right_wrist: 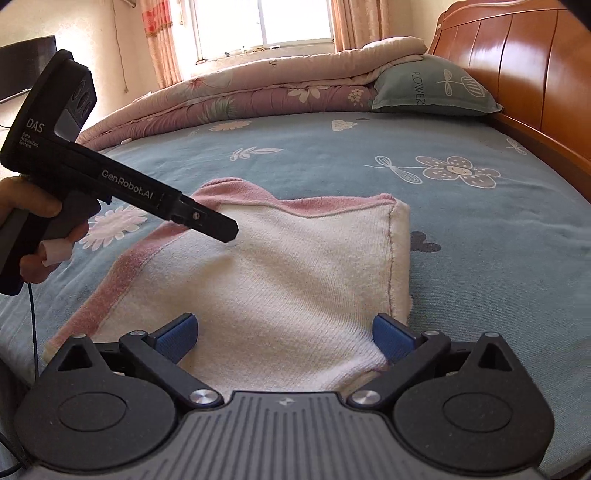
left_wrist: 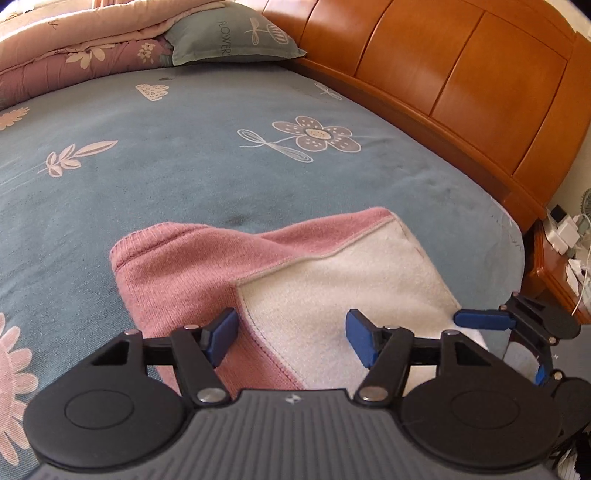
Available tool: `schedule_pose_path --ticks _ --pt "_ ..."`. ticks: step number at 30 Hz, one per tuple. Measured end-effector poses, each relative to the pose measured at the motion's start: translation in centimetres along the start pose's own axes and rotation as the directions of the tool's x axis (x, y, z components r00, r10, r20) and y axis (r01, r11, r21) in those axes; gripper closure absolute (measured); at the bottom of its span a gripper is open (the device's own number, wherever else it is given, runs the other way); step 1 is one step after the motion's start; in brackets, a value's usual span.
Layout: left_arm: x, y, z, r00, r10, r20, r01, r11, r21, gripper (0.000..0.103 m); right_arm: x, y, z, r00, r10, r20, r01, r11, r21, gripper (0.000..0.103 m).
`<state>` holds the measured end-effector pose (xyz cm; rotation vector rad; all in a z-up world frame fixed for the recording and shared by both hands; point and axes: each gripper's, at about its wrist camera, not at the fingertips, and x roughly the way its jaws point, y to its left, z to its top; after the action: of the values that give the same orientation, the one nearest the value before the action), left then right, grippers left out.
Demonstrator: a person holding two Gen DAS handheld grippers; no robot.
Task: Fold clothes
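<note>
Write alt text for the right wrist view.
Open right gripper hovers over a folded white-and-pink knit garment on a blue floral bedsheet. The hand-held left gripper reaches in from the left; a rolled quilt and pillow lie behind.

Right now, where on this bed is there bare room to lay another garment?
Bare sheet lies between the pink-and-white sweater and the folded quilt, and right of the sweater toward the headboard. The near edge is crowded by both grippers.

Bed with blue flower-print sheet (right_wrist: 332,177), orange wooden headboard (left_wrist: 443,74), teal pillow (right_wrist: 432,88) beside folded pink quilt (right_wrist: 240,92). Bright window (right_wrist: 262,22) with patterned curtains (right_wrist: 159,40); wooden nightstand (left_wrist: 554,273) beside the bed holds white chargers.
</note>
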<state>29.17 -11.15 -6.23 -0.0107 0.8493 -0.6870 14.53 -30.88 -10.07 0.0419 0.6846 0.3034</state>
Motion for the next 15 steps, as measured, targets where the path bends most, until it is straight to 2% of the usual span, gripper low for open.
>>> schedule_pose_path --ticks 3,7,10,12,15 --pt "0.2 1.3 0.3 1.000 0.003 0.005 -0.003 0.999 -0.044 0.038 -0.5 -0.5 0.0 1.000 0.019 0.025 -0.020 0.999 0.047 0.000" --pt "0.1 1.8 0.0 1.000 0.015 -0.004 -0.016 0.998 -0.053 0.038 -1.6 -0.3 1.4 0.997 0.038 0.073 -0.044 0.996 0.079 0.000" --pt "-1.9 1.1 0.2 0.998 -0.022 0.051 0.026 0.997 -0.079 0.038 -2.4 0.4 2.6 0.992 0.050 0.117 -0.052 0.998 0.018 0.000" --pt "-1.7 0.7 -0.5 0.999 -0.042 0.029 0.044 0.996 -0.082 0.037 -2.2 1.0 3.0 0.991 0.077 0.114 -0.074 0.997 -0.028 0.000" --pt "-1.2 0.2 -1.5 0.998 -0.068 -0.011 0.067 0.994 -0.087 0.033 -1.1 1.9 2.6 0.993 0.109 0.054 -0.104 0.991 -0.080 0.000"
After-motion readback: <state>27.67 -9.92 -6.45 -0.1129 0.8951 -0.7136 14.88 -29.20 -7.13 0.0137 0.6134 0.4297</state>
